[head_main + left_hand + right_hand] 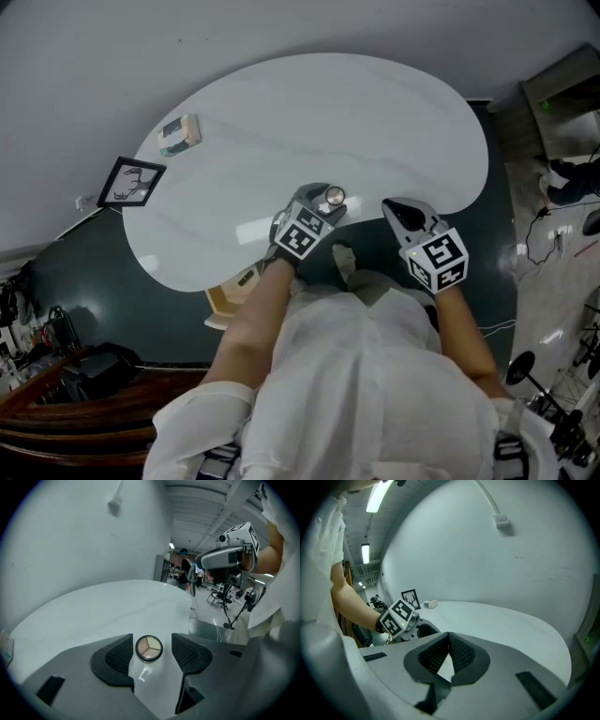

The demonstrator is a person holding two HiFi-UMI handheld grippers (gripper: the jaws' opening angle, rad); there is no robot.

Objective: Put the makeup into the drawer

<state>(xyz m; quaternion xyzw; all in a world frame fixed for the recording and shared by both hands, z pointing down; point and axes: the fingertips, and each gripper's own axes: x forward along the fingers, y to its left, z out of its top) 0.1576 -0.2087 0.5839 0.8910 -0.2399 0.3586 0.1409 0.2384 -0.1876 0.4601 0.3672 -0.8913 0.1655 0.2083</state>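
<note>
A small round makeup compact [149,648] with three shades lies on the white oval table [375,103], near its front edge. My left gripper [152,644] is open, with the compact between its jaws and a gap at each pad. The head view shows the compact [333,196] at the tip of the left gripper [326,200]. My right gripper [449,639] is shut with nothing in it. It hovers over the table's front edge, to the right of the left one [398,211]. A light wooden drawer [228,298] sticks out below the table's front edge, on the left.
A framed antler picture [131,181] leans at the table's far left, with a small box [178,134] beside it. A grey wall runs behind the table. Cables and stands [562,187] crowd the floor on the right, and dark furniture [94,375] stands at the lower left.
</note>
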